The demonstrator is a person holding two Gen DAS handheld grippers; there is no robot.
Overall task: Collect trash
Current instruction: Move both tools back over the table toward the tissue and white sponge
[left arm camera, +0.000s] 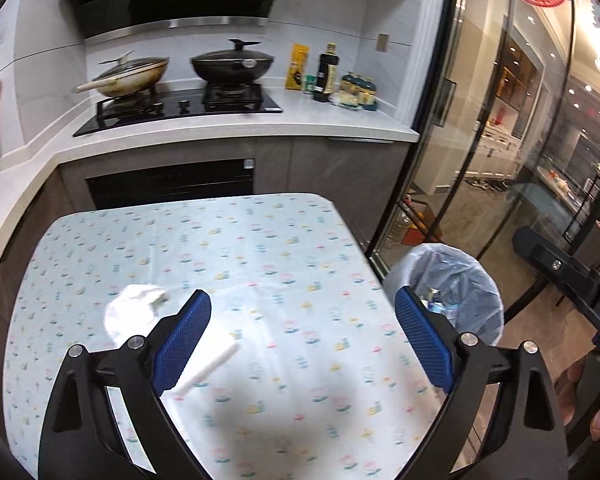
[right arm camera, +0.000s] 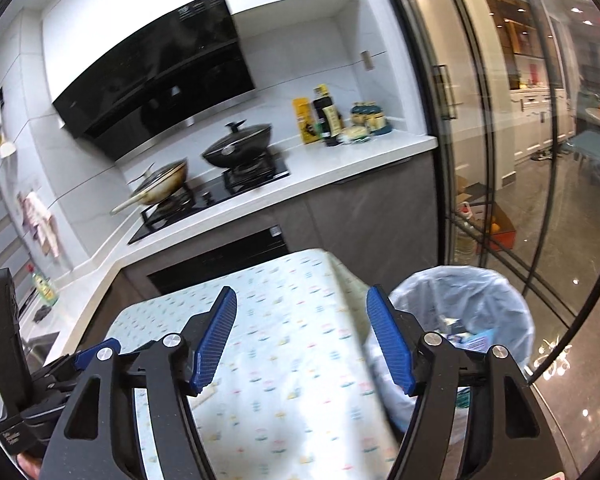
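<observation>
A crumpled white tissue (left arm camera: 134,312) lies on the table with the patterned cloth (left arm camera: 228,248), just left of my left gripper's left finger. A white stick-like scrap (left arm camera: 208,368) lies below that finger's pad. My left gripper (left arm camera: 303,306) hangs open over the table with nothing between its blue pads. A bin with a pale plastic liner (left arm camera: 466,280) stands off the table's right edge and holds some packaging. In the right wrist view my right gripper (right arm camera: 302,304) is open and empty above the cloth-covered table (right arm camera: 284,380), with the bin (right arm camera: 480,300) to its right.
Behind the table runs a white counter (left arm camera: 300,120) with a gas hob, two lidded pans (left arm camera: 232,64) and several bottles (left arm camera: 328,72). A glass sliding door (left arm camera: 480,140) stands right of the bin. A hand on the other gripper's handle (left arm camera: 580,392) shows at the right edge.
</observation>
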